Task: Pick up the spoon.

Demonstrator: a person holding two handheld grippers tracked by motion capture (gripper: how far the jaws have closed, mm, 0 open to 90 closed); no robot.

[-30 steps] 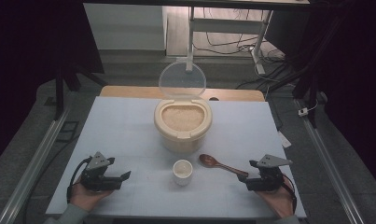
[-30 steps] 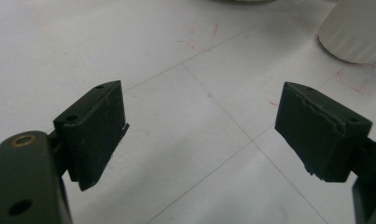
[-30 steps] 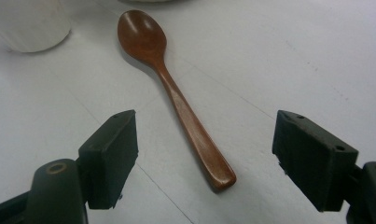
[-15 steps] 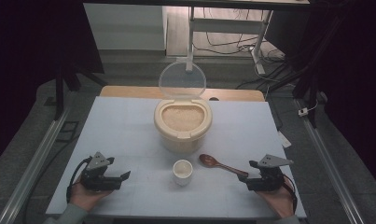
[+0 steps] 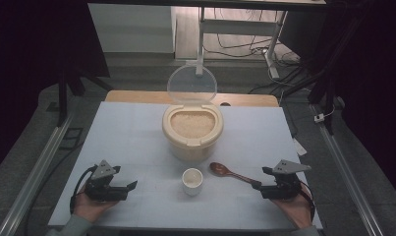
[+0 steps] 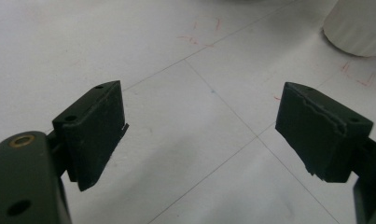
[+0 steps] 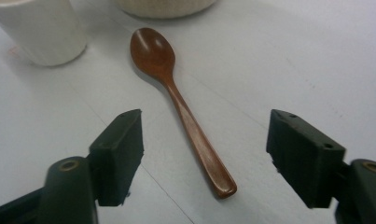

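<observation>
Nothing much has shifted since a second ago: both hands sit where they were, and the right gripper [image 5: 262, 189] has just begun closing its jaws a touch, though they stand wide apart with the spoon's handle lying between them, untouched. One table [image 5: 136, 132], pale and smooth, crossed by thin seam lines. One tub [image 5: 192, 133], cream plastic, rounded, filled with what looks like rice, though the grain is too fine to be sure from the high view. Its one clear round lid [image 5: 191, 84] stands tipped up behind it. Two grippers, black, each topped with a grey three-cornered plate. Left gripper [image 5: 129, 187] rests at the near left, jaws spread over bare table, blocky pads with worn edges. One cup [image 5: 192, 180], small, white, cylindrical, sits near the front of the tub. One spoon [image 7: 176, 98], glossy reddish-brown wood, oval bowl toward the cup, lies flat just right of it, handle end inside the right gripper's gap.
</observation>
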